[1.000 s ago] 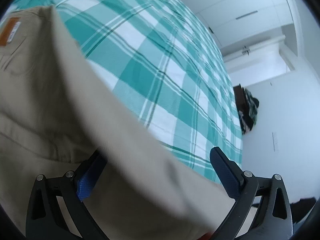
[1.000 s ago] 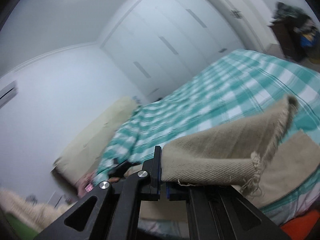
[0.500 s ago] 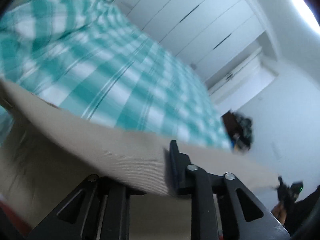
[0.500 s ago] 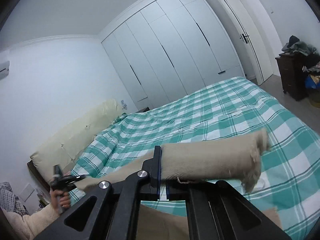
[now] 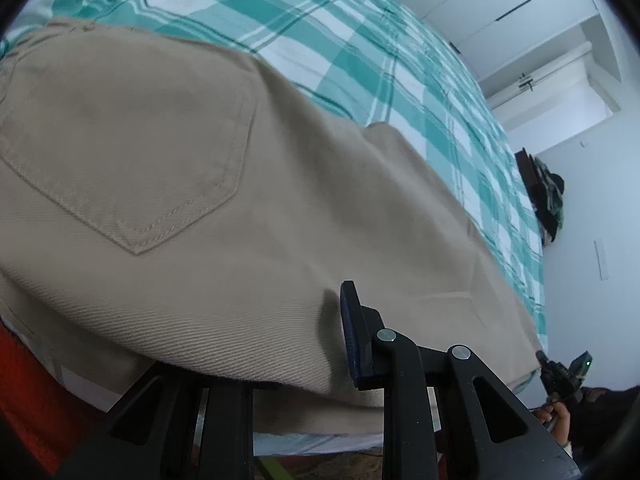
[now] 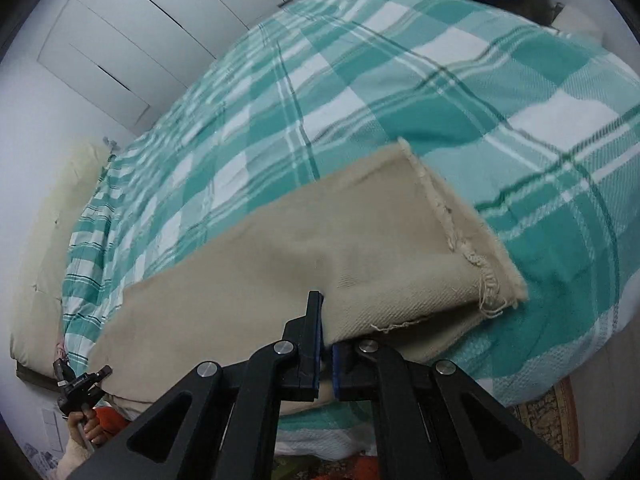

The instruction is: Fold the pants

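Observation:
Beige pants (image 5: 248,216) lie lengthwise along the near edge of a bed, back pocket (image 5: 132,152) up. My left gripper (image 5: 320,368) is shut on the pants' near edge at the seat end; one finger is hidden under the cloth. My right gripper (image 6: 326,356) is shut on the near edge of the frayed leg hem (image 6: 456,236); the pants (image 6: 304,256) run away to the left from it. Each gripper also shows far off in the other's view, held by a hand.
The bed has a teal and white checked cover (image 6: 400,88). White wardrobe doors (image 6: 132,48) stand behind it. A dark dresser with clothes (image 5: 544,196) is at the far right. A patterned rug (image 6: 548,412) and something orange (image 5: 24,392) lie below the bed edge.
Both grippers have come down from a raised hold, and the pants now lie flat on the bed. The left gripper, open one second ago, closed on the cloth.

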`<state>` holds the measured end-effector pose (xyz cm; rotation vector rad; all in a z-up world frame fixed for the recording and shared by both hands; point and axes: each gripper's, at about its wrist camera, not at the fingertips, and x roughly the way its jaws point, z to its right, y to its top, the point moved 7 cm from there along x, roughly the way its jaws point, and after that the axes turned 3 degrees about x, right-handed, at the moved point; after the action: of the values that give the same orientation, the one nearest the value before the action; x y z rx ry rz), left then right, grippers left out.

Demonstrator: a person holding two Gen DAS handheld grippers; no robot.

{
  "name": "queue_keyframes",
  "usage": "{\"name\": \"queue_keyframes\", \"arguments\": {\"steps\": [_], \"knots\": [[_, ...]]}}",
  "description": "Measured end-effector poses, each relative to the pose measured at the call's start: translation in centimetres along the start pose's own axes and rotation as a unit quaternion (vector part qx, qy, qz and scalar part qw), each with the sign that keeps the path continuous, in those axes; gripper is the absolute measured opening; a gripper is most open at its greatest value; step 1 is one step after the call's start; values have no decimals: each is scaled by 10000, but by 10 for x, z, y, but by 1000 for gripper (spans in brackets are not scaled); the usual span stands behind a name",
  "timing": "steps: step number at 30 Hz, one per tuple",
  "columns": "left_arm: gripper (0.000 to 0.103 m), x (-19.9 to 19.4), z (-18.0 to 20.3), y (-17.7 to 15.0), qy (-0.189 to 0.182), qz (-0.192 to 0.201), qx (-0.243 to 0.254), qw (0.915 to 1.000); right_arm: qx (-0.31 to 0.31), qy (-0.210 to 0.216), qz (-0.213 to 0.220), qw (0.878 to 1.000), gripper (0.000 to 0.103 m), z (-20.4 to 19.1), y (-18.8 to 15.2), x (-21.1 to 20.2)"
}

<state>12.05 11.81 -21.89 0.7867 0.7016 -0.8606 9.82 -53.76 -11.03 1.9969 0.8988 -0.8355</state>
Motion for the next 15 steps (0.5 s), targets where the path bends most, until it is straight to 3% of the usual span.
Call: {"name": "queue_keyframes", "arguments": {"steps": [2, 3, 4, 5, 7, 8, 9, 13, 15], "knots": [[21, -1, -4, -4, 14, -4, 34, 10000, 59, 11, 25, 10000, 19, 1, -1, -3], [21, -1, -4, -5, 37, 9, 79, 10000, 145, 39, 25, 9999, 38, 5, -3, -5], [21, -1, -3, -5, 57, 22, 132, 9999, 253, 105, 43, 9996, 49, 7, -6, -6], [19, -1, -1, -4, 57, 25, 178, 9998, 362, 211, 92, 9991, 49, 8, -5, -10], [9, -1, 0, -4, 61, 0, 200, 9998, 679, 388, 222, 9967, 42, 15, -3, -11], [6, -4, 2, -3, 16, 4, 203, 9998, 828, 432, 271, 9953, 30, 19, -1, -10], [5, -14, 6, -2, -95, 86, 267, 9996, 894, 418, 294, 9947, 5, 22, 1, -10], [4, -26, 9, -4, -42, 67, 581, 9983, 376, 203, 379, 9984, 5, 8, 6, -25], [4, -11, -2, -14, 230, -232, 624, 9975, 349, -239, 7, 9991, 5, 18, -3, -17]]}}
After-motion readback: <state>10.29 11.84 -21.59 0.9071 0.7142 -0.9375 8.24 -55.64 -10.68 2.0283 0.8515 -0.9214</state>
